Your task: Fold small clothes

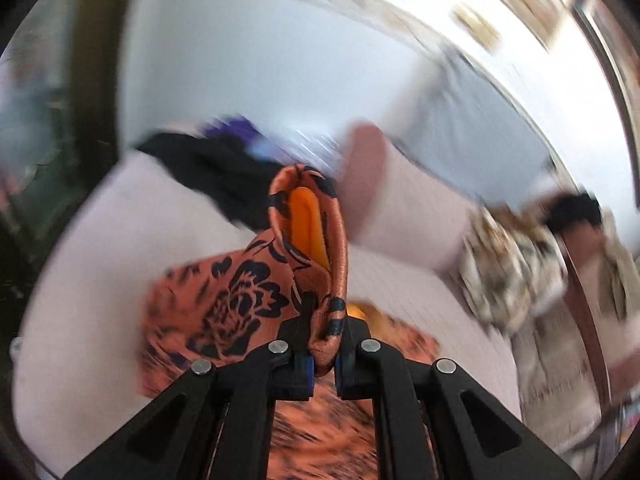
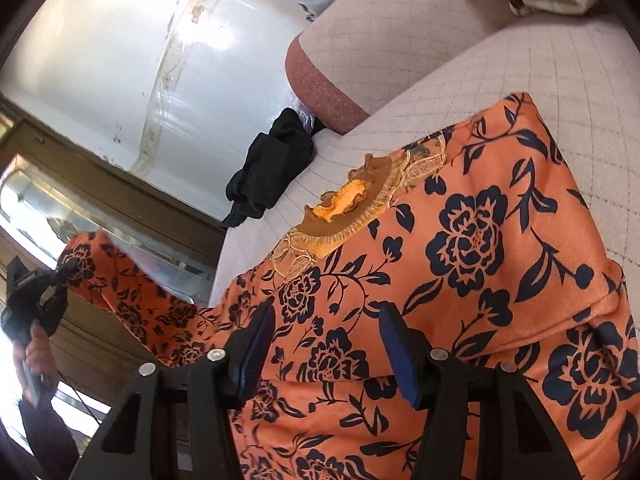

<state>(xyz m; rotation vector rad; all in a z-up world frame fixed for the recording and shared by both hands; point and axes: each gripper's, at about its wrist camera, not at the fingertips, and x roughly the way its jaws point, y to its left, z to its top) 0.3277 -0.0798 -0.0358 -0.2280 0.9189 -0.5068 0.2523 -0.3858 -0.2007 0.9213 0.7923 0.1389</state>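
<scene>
The right claw (image 2: pixel 326 344) hangs with its jaws apart and empty just above an orange floral garment (image 2: pixel 472 280) spread on a quilted sofa cushion (image 2: pixel 560 64). Its long axis runs from the near hem toward the frilled neckline (image 2: pixel 348 200), which points away from the camera. The left claw (image 1: pixel 324 344) is clamped on a sleeve (image 1: pixel 316 240), drawn up off the sofa's edge. Beyond lies a black cloth (image 2: pixel 272 168).
</scene>
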